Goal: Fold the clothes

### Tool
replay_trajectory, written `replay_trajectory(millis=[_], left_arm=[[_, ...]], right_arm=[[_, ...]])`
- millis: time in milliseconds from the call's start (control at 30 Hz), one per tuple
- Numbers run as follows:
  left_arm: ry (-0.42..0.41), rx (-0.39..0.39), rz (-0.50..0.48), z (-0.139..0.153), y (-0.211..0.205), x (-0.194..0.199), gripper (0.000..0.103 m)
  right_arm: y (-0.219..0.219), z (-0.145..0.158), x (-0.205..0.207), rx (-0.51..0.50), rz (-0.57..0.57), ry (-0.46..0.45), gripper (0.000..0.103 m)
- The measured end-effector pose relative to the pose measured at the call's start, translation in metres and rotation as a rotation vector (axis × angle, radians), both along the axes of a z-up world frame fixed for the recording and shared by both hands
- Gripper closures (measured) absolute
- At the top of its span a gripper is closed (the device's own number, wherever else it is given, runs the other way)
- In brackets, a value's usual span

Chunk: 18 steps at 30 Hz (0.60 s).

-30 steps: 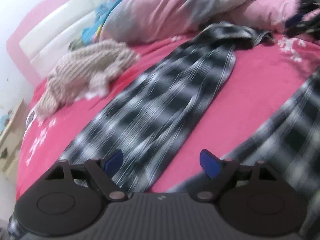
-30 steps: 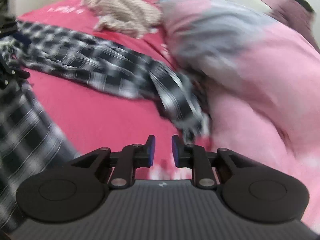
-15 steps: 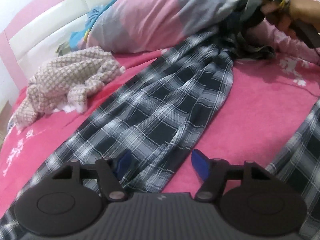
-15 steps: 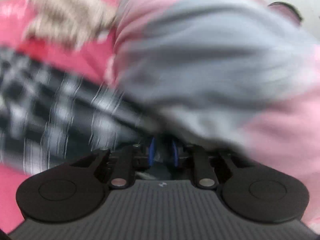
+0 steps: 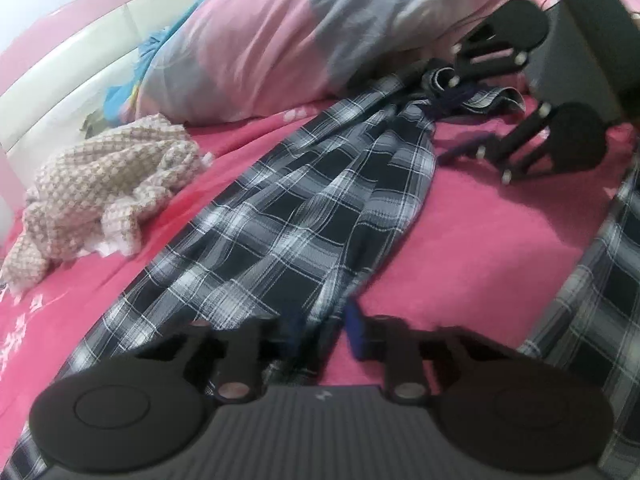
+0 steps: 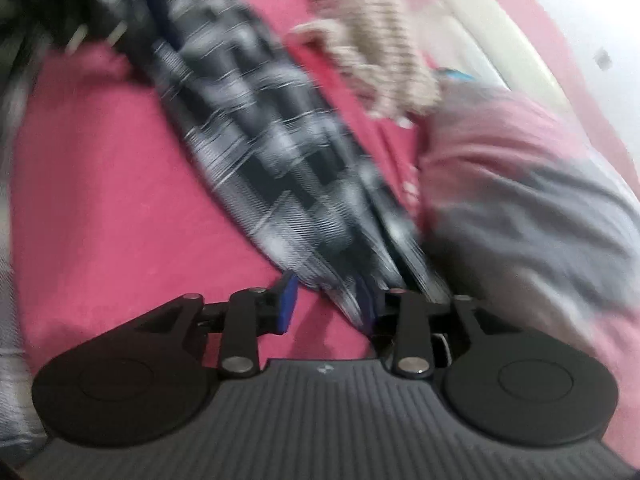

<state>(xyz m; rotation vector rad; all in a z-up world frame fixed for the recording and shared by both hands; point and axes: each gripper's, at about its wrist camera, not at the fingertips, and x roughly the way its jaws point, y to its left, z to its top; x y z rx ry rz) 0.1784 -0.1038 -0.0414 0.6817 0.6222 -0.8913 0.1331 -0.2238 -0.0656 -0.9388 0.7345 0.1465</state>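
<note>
A black-and-white plaid garment (image 5: 304, 216) lies stretched across the pink bed sheet (image 5: 480, 240); it also shows blurred in the right wrist view (image 6: 256, 152). My left gripper (image 5: 324, 328) is low over its near end, jaws partly closed with plaid cloth between them. My right gripper (image 6: 328, 304) is open at the garment's far end beside the pillow, cloth lying by its right finger. From the left wrist view the right gripper (image 5: 456, 116) shows open at that bunched end.
A beige knitted garment (image 5: 104, 184) lies crumpled at the left by the headboard (image 5: 60, 68). A pink and grey pillow (image 5: 320, 28) lies behind the garment's far end. More plaid cloth (image 5: 600, 304) lies at the right.
My right gripper opened after being shut at the garment's far end. My left gripper moved forward onto the near end and its jaws narrowed around the cloth.
</note>
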Motion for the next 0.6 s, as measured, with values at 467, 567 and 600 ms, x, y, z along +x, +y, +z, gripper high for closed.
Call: replay_trajectory(millis=[467, 567, 600], left_arm=[[-0.104, 0.037, -0.041, 0.006, 0.000, -0.016, 0.096], [-0.123, -0.035, -0.043, 0.028, 0.017, -0.022, 0.098], [-0.138, -0.035, -0.060, 0.032, 0.022, -0.026, 0.098]], right_arm=[[-0.002, 0.030, 0.021, 0.012, -0.021, 0.022, 0.100], [0.005, 0.055, -0.007, 0.005, -0.008, -0.009, 0.101], [0.009, 0.061, -0.017, 0.006, 0.000, 0.000, 0.101]])
